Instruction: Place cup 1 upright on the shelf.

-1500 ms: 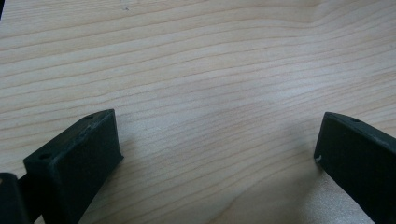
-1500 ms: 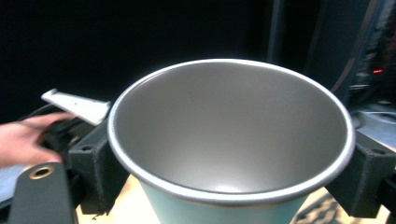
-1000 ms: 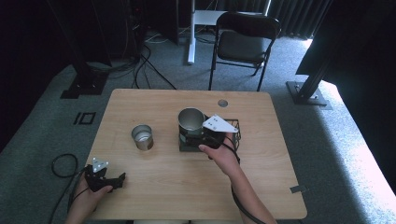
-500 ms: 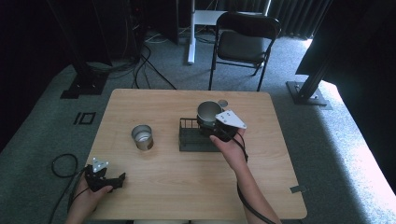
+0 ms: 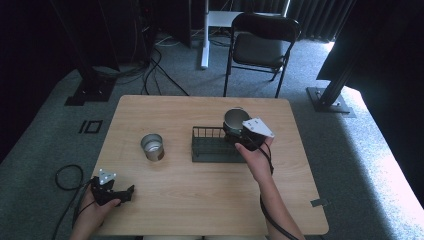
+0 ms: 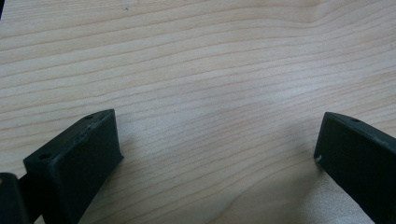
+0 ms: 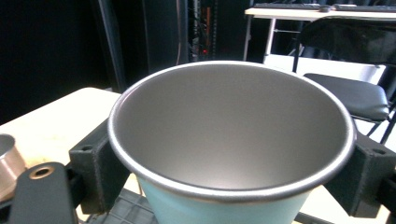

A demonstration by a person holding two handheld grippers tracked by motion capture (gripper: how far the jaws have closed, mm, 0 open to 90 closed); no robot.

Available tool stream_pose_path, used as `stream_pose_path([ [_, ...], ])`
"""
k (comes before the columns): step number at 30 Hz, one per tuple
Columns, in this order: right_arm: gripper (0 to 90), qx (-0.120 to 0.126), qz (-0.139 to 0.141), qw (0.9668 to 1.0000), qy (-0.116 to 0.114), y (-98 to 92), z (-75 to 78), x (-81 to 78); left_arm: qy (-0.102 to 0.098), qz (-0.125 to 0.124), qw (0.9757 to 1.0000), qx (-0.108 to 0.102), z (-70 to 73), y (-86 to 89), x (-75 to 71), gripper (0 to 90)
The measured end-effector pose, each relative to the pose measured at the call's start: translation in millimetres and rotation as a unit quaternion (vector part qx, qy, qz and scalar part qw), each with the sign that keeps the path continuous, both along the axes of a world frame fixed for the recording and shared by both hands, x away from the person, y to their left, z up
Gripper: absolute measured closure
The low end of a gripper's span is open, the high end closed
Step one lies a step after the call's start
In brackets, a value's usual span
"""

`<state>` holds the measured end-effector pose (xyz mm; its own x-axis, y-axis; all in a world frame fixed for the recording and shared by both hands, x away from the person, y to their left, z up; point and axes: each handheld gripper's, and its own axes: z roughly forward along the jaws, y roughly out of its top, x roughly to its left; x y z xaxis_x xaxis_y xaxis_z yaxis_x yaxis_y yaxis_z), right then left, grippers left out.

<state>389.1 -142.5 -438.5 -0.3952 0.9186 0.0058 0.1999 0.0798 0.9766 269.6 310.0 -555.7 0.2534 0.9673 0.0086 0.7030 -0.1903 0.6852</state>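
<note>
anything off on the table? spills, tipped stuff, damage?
Nothing stands out. The light-blue cup is upright between the right gripper's fingers over the black rack. The small metal cup stands upright on the table. No spill.

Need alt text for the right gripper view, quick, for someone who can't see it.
The right gripper clamps an empty metal cup with a pale blue outside, mouth open to the camera. Behind are a wooden table and a black chair.

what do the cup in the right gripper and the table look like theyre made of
Cup: likely metal, with a dull brushed grey inside, a rolled rim and a pale blue coated outside. Table: light wood or wood-look laminate, matte, with visible grain lines.
</note>
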Motion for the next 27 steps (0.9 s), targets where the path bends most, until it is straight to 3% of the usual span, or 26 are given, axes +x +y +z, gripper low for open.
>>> stream_pose_path([
  [7,12.9,0.002,-0.014,0.9998,0.013,-13.2,-6.1,1.4,0.0,0.0,1.0,0.0,0.0,0.0,0.0,0.8],
  [27,12.9,0.002,-0.032,0.9988,0.037,-25.5,-31.4,5.6,0.0,0.0,1.0,-0.001,0.0,-0.1,-0.1,0.8],
])
